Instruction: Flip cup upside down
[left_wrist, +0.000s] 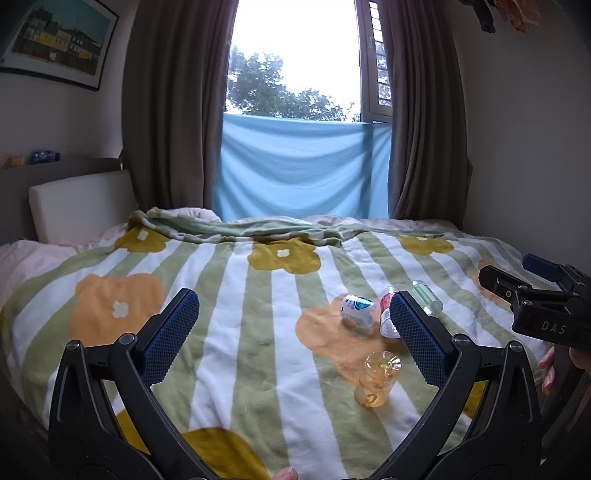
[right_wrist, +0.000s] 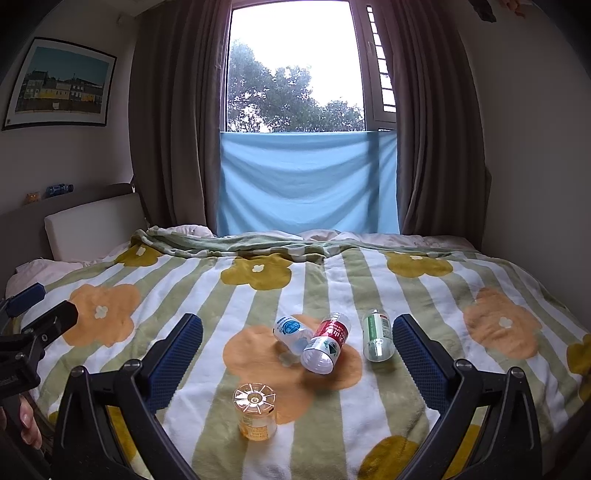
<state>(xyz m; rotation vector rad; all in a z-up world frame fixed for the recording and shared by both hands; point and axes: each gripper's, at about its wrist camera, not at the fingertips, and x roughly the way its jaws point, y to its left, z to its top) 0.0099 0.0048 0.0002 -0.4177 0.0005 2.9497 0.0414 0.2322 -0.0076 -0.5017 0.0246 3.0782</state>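
A small clear amber cup (left_wrist: 376, 382) stands mouth down on the flowered blanket, its ribbed base facing up. In the right wrist view the cup (right_wrist: 255, 411) sits low between the fingers, left of centre. My left gripper (left_wrist: 295, 328) is open and empty, above the bed, with the cup just inside its right finger (left_wrist: 421, 339). My right gripper (right_wrist: 297, 354) is open and empty, held back from the cup. The right gripper also shows at the right edge of the left wrist view (left_wrist: 535, 295).
Three small plastic bottles lie on their sides beyond the cup: a blue-labelled one (right_wrist: 291, 332), a red-labelled one (right_wrist: 327, 343) and a green-labelled one (right_wrist: 376, 334). The blanket (right_wrist: 332, 406) covers the bed; a white headboard (right_wrist: 92, 225) is at the left, a curtained window behind.
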